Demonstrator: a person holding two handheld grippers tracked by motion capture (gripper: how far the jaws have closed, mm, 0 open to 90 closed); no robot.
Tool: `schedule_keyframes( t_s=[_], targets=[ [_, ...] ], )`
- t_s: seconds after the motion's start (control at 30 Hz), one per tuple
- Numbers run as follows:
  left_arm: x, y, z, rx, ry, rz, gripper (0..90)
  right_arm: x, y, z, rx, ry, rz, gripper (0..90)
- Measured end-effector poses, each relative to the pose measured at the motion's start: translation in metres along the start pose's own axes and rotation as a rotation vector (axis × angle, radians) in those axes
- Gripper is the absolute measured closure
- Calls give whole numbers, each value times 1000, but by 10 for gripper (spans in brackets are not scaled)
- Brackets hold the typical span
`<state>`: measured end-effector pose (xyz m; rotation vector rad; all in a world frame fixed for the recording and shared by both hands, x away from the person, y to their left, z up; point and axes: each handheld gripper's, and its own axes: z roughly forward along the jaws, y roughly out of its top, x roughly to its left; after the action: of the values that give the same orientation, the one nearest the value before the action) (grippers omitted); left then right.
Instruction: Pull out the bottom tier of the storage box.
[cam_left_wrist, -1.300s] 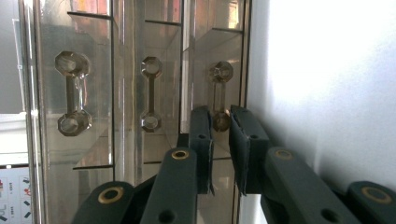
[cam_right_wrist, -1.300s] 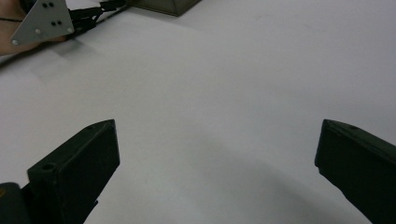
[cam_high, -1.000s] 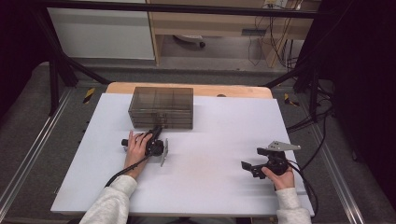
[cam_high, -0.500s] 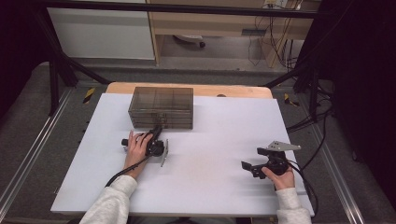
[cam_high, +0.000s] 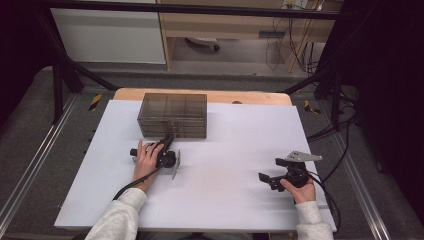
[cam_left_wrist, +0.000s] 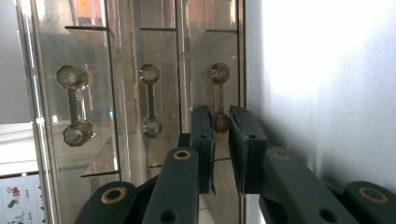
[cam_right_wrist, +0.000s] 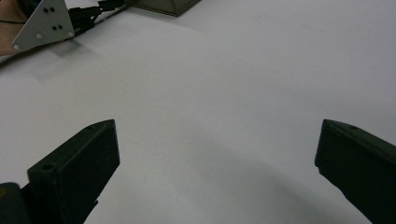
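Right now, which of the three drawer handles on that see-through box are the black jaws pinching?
The left gripper is closed on the bottom drawer handle, the one nearest the white table. The other two handles, on the drawers above it, are untouched.

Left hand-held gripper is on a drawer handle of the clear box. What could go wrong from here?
1. The left hand-held gripper pinches just the lower end of the drawer handle; it may slip off on the pull.
2. The clear drawer box sits free on the white table, and the right hand-held gripper rests far off, open; the whole box may slide instead.
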<state>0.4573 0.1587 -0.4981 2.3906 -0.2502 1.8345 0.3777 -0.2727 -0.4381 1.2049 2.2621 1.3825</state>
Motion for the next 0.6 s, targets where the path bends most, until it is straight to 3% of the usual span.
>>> schedule_keyframes(
  t_s=[0.6],
  targets=[
    [-2, 1, -7, -6, -6, 4, 794, 0, 0, 0, 0, -1, -1, 5]
  ],
)
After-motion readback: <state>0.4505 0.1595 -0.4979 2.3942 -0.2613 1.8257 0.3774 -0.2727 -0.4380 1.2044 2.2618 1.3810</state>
